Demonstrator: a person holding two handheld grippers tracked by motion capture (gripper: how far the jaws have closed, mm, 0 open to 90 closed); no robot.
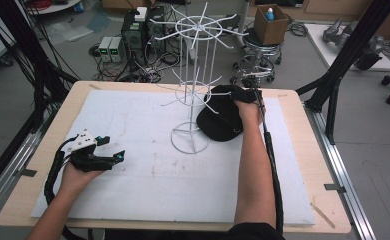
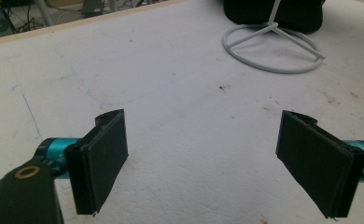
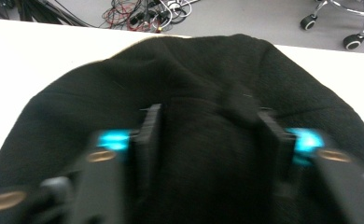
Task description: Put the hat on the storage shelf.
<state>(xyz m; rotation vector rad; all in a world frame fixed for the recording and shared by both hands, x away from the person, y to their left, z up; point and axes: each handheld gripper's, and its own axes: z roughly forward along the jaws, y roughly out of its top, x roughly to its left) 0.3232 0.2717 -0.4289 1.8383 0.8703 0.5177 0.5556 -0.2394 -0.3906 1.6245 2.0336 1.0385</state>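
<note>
A black cap (image 1: 218, 122) lies on the white mat (image 1: 183, 185), right beside the base of a white wire display rack (image 1: 195, 75). My right gripper (image 1: 226, 97) is down on the cap's far side. In the right gripper view its jaws (image 3: 208, 126) have a raised fold of the cap (image 3: 194, 70) bunched between the pads, though the picture is blurred. My left gripper (image 1: 114, 148) rests low over the mat at the left. It stands wide open (image 2: 203, 158) with bare mat between its pads (image 2: 103, 163). The rack's ring base (image 2: 273, 46) lies farther off.
The rack's thin arms stick out at several heights above the cap. The wooden table edge (image 1: 310, 165) frames the mat. Beyond the table are a stool with a cardboard box (image 1: 270, 22), floor cables and black frame struts (image 1: 348, 55).
</note>
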